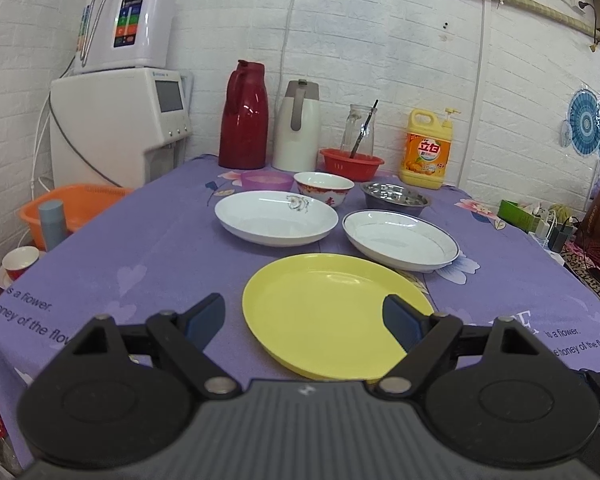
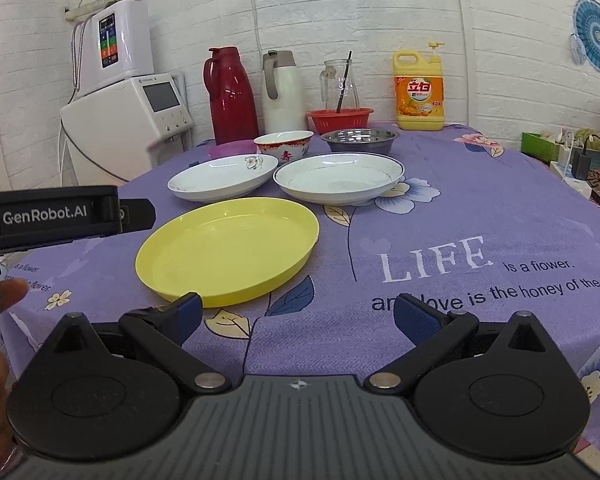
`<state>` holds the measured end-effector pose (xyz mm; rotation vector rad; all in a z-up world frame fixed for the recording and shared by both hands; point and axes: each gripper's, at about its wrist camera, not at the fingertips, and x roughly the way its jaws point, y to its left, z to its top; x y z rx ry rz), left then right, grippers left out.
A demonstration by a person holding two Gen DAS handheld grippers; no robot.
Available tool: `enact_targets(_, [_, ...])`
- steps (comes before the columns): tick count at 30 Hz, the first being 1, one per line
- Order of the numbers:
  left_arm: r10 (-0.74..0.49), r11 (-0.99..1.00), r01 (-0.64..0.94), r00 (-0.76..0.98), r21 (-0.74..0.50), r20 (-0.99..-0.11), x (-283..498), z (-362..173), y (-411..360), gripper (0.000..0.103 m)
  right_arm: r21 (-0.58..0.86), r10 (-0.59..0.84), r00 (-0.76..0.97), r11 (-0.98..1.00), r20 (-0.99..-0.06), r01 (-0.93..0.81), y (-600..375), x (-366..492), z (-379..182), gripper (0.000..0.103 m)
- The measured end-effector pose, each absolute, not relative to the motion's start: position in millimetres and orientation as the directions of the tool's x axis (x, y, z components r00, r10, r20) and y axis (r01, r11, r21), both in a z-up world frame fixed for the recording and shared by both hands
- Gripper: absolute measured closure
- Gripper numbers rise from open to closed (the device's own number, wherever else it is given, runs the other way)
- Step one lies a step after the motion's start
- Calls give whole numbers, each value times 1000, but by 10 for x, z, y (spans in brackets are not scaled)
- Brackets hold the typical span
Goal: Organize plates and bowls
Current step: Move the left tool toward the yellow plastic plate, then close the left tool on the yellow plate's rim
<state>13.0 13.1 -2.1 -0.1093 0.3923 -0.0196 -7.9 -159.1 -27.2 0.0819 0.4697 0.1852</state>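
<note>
On the bench (image 1: 148,248) draped in purple flowered cloth, we see a round, shallow yellow plastic plate (image 1: 324,320) lying flat nearest the cameras, empty and matt. Beyond it, at about eleven o'clock, sits a white oval ceramic dish with a small floral motif (image 1: 276,218); at one o'clock from the yellow plate sits a white oval ceramic dish with a thin blue rim line (image 1: 400,238), just beside the first dish. Both are empty. Behind them stands a row of bowls: a translucent purple plastic bowl (image 1: 266,180), a white ceramic bowl with red pattern (image 1: 324,190) and a shiny stainless steel bowl (image 1: 394,198), whose contents we cannot make out. Farther back, a small red plastic basket (image 1: 352,162) holds a clear glass jug (image 1: 358,128) with a dark stick in it.

Our left hand-held gripper (image 1: 304,316) hovers with its jaws spread wide, the right blue pad over the yellow plate's near edge, nothing between them. Our right hand-held gripper (image 2: 298,312) is also spread wide over bare cloth at five o'clock from the yellow plate, holding nothing.
</note>
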Motion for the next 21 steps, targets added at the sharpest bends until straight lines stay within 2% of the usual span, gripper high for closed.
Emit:
enact_targets(10, [-54,992,-7,877,-125,-477,542,-198,169,18,169,211,835,975,-508,-144,-1665,227,-412,0])
enact_targets(13, [-44,994,-16,858,-111,-512,688,-159,191,18,164,207,812,977,-546,-138,-1652,373,-398,0])
enact_targets(21, [-32,996,-19,825,-85,-564,1039,-112,286,18,134,180,794,983,-580,-125,-1677,761,-295,0])
